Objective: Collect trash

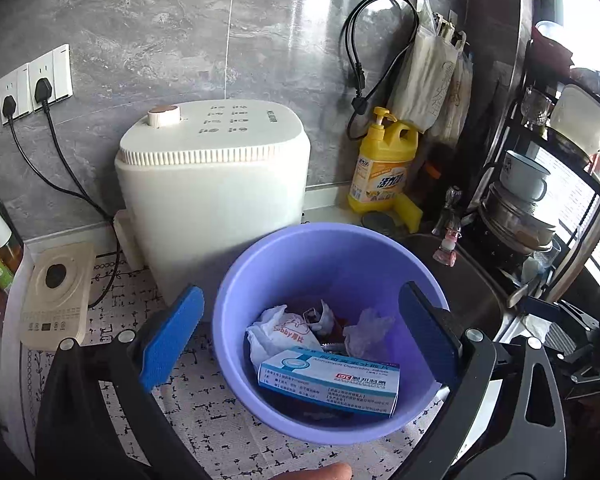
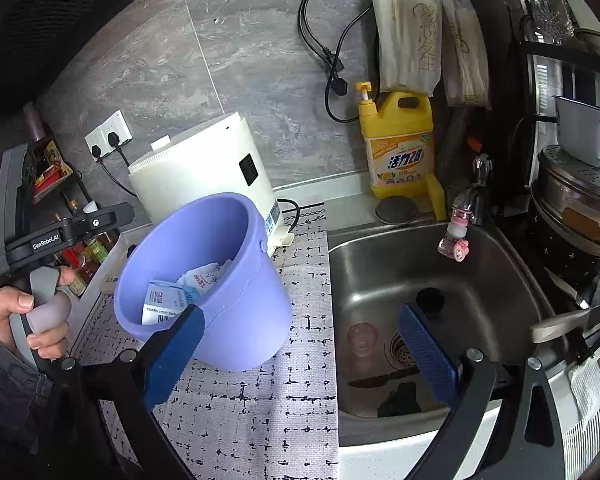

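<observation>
Daylight enters from the blown-out bright window point(image 1: 580, 20) at right; grey marble-look wall tiles point(image 1: 140, 40) show glare. Focus sharp; fisheye bends edges, corners vignette black.

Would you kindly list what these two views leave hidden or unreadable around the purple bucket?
- Left wrist view: the purple bucket bottom, hidden under the medicine box and crumpled wrappers.
- Right wrist view: most bucket contents, hidden by its tilted wall.
- Right wrist view: the dark item in the sink, too dim to identify.
</observation>
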Demonstrator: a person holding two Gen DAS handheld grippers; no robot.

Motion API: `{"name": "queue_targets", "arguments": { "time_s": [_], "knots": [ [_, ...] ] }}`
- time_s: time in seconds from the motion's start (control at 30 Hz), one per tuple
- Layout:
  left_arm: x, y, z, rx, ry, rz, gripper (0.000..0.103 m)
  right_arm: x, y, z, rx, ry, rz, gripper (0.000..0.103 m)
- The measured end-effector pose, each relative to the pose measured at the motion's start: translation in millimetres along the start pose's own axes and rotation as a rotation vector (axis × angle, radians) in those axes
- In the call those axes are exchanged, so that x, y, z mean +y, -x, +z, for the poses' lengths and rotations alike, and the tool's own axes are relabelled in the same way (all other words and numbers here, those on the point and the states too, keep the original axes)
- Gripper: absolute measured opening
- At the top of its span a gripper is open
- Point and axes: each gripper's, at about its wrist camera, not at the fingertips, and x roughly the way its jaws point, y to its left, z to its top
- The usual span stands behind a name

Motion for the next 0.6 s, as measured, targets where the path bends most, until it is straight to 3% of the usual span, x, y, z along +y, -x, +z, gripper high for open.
{"name": "queue_targets", "arguments": {
  "time_s": [0.27,0.6],
  "knots": [
    [25.2,37.0,-3.6,-0.024,0.020,-0.003,0.097,38.6,-5.9,13.8,-0.019,0.033,0.039,0.095],
    [79.7,89.8,-13.4,-0.051,0.030,-0.013,0.097,88.7,-9.3,17.6,-0.027,-0.037,-0.023,0.095]
  ]
}}
